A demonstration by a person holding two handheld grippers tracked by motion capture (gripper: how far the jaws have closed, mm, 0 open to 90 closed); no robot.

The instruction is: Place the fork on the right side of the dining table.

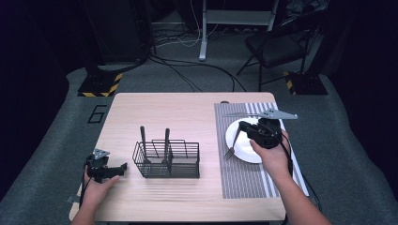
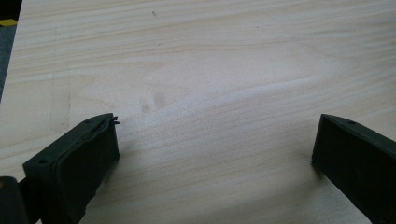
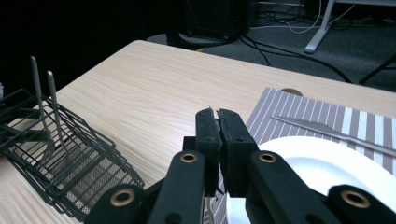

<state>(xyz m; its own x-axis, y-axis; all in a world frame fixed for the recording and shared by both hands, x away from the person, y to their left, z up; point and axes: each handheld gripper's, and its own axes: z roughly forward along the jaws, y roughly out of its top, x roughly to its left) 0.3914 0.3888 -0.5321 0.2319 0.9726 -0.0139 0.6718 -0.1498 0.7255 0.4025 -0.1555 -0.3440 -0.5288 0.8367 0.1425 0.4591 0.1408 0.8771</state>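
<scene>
My right gripper (image 1: 242,127) is shut on the handle of a silver fork (image 1: 233,143). The fork hangs tines-down over the left rim of a white plate (image 1: 245,152), and its tines are low over the striped placemat (image 1: 241,180). In the right gripper view the jaws (image 3: 215,114) are pressed together, with the thin handle tip showing between them. My left gripper (image 1: 123,167) rests at the table's front left with its jaws wide apart (image 2: 215,126) and only bare wood between them.
A black wire basket (image 1: 166,161) stands mid-table with two upright utensils (image 1: 143,136) in it. A knife (image 1: 238,114) lies on the placemat behind the plate. The plate (image 3: 327,163), knife (image 3: 327,130) and basket (image 3: 70,163) also appear in the right gripper view.
</scene>
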